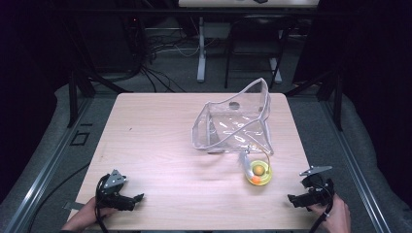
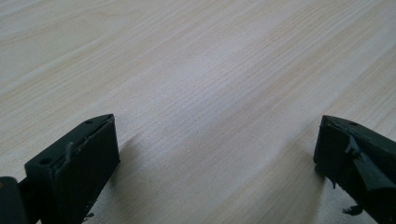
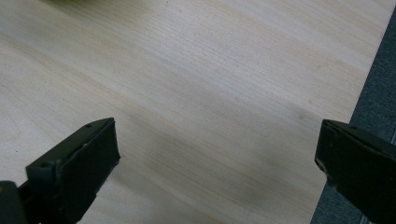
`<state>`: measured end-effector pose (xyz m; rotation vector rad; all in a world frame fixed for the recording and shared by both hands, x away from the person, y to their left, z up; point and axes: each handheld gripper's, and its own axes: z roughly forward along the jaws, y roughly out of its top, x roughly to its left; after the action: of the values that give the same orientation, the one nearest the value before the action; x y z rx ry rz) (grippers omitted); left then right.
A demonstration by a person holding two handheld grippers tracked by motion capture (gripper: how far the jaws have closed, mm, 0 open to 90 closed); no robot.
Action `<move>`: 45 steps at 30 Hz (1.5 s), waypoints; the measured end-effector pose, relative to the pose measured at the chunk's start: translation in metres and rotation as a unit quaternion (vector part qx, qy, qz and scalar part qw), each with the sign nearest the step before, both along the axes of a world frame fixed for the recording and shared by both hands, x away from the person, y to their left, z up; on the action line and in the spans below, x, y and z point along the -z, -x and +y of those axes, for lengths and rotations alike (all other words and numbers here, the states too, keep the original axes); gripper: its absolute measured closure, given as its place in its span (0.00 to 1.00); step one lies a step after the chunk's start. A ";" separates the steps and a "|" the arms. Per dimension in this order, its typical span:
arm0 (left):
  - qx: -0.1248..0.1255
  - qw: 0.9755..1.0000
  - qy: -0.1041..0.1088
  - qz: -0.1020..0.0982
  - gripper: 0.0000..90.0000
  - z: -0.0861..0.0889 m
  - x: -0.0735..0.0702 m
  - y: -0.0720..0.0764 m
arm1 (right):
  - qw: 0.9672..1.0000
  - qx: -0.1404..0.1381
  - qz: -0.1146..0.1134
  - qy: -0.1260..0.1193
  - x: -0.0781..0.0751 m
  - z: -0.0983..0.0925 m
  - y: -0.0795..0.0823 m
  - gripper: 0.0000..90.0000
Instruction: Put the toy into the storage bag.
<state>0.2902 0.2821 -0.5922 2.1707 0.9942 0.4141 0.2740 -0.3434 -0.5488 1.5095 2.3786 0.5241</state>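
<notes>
A clear plastic pouch lies open on the wooden table, right of its middle. Just in front of it sits a small yellow-green round toy with an orange ball in it and a pale handle. My left gripper rests at the table's front left corner, held by a hand, its jaws wide apart over bare wood. My right gripper sits at the front right corner, jaws also wide apart over bare wood, nothing between them. Both grippers are well away from the pouch and toy.
The table's right edge and grey floor lie close beside the right gripper. Beyond the table's far edge stand chair and desk legs and loose cables on the floor.
</notes>
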 end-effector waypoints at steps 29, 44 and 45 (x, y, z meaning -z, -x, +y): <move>0.000 1.000 0.000 0.000 0.00 0.000 0.000 0.000 | 0.998 -0.041 0.038 0.016 -0.028 0.019 -0.008 0.01; 0.000 1.000 0.000 0.000 0.00 0.000 0.000 0.000 | 0.997 -0.061 0.037 0.016 -0.050 0.035 -0.018 0.01; 0.000 1.000 0.000 0.000 0.00 0.000 0.000 0.000 | 0.997 -0.064 0.036 0.021 -0.052 0.038 -0.021 0.01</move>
<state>0.2901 0.2820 -0.5923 2.1699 0.9941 0.4149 0.2951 -0.3057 -0.4972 1.3883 2.5365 0.4526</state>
